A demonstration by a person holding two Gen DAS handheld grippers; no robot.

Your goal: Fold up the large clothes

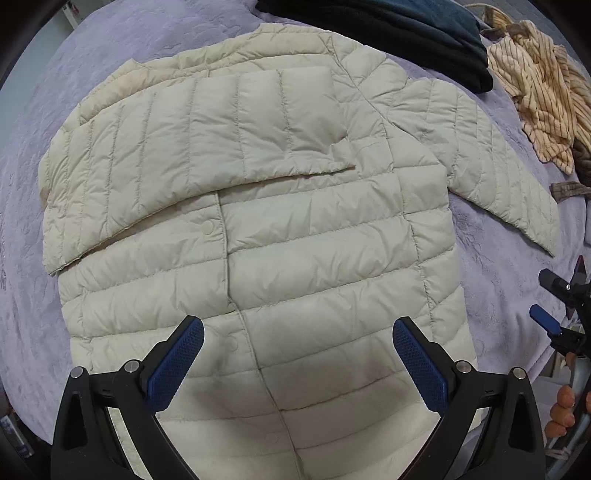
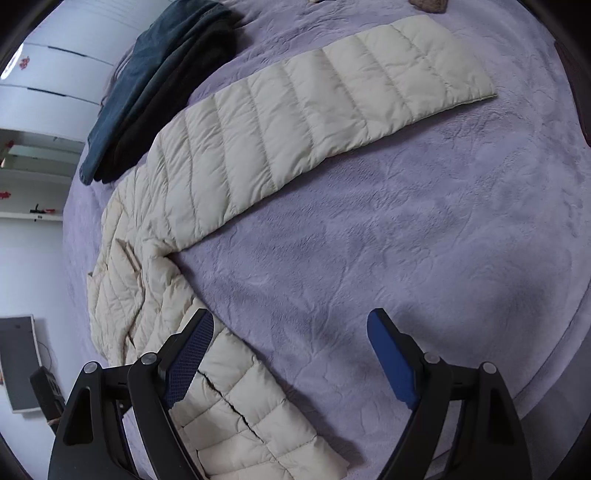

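A cream quilted puffer jacket (image 1: 295, 236) lies flat on a lilac bedspread (image 1: 48, 122). One sleeve (image 1: 207, 140) is folded across its chest; the other sleeve (image 1: 498, 177) stretches out to the right. My left gripper (image 1: 297, 350) hovers open above the jacket's lower front, nothing between its blue pads. In the right wrist view the outstretched sleeve (image 2: 325, 110) runs up to the right. My right gripper (image 2: 290, 354) stands open over the bedspread (image 2: 424, 240) beside the jacket's side edge (image 2: 251, 398), holding nothing. The right gripper (image 1: 561, 314) also shows at the far right of the left wrist view.
Dark folded garments (image 1: 406, 33) lie at the head of the bed, also seen in the right wrist view as dark folded garments (image 2: 155, 85). A striped yellow garment (image 1: 543, 99) is crumpled at the upper right. A person's fingers (image 1: 563, 410) show at the right edge.
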